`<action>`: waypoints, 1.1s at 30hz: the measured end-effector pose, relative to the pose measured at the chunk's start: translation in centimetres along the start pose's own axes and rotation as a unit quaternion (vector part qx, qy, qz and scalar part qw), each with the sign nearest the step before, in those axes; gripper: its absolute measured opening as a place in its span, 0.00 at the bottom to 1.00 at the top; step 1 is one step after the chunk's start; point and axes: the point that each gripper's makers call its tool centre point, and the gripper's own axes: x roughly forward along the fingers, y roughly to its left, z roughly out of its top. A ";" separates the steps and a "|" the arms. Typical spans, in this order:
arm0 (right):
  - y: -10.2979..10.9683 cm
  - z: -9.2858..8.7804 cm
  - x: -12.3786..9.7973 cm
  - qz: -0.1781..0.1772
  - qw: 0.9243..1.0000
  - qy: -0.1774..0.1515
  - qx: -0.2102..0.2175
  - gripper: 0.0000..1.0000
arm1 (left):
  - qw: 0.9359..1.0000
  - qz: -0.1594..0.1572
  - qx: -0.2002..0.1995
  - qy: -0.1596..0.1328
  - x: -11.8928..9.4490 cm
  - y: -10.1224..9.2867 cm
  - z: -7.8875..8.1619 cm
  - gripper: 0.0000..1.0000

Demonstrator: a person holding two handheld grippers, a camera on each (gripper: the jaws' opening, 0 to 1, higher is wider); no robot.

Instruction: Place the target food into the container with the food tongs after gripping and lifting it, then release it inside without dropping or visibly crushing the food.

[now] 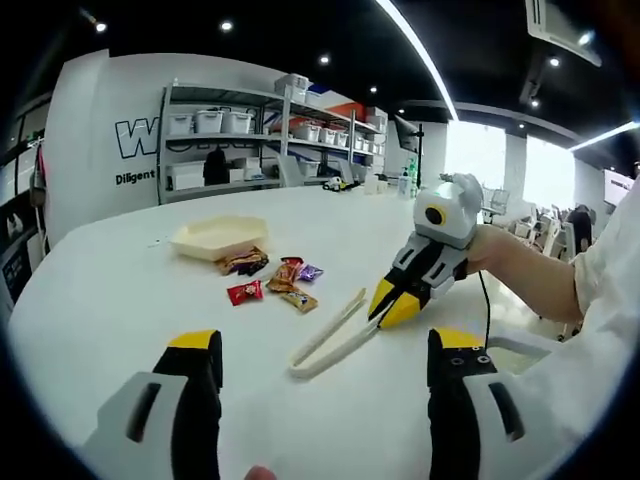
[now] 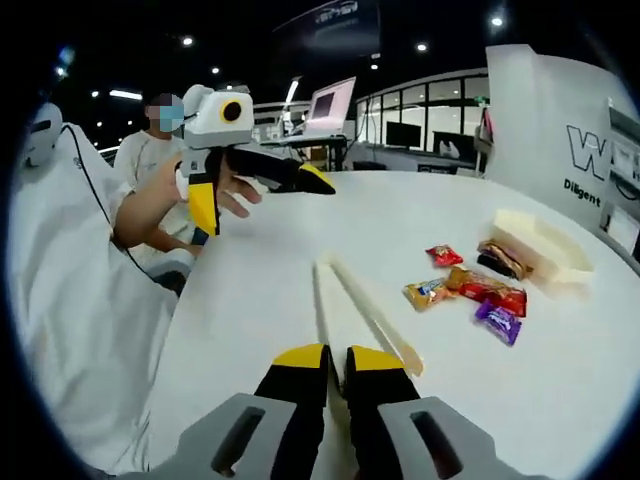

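Cream food tongs lie on the white table, arms spread towards the food. My right gripper is shut on their joined end. In the right gripper view its jaws stand almost together around that end, and the tongs run forward from them. Several wrapped snacks lie in a small cluster beyond the tong tips, also seen as the snacks. Just behind them sits a shallow cream container, the same container. My left gripper is open and holds nothing; it hovers above the table.
Shelving with white bins stands beyond the table's far edge. A person sits at the table's far side near a monitor. A white sleeve lies along the table's near left edge.
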 end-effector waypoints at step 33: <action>0.1 2.6 -1.4 0.039 0.990 -0.112 0.077 0.00 | 1.000 -0.011 -0.010 0.012 0.4 0.1 -0.5 0.76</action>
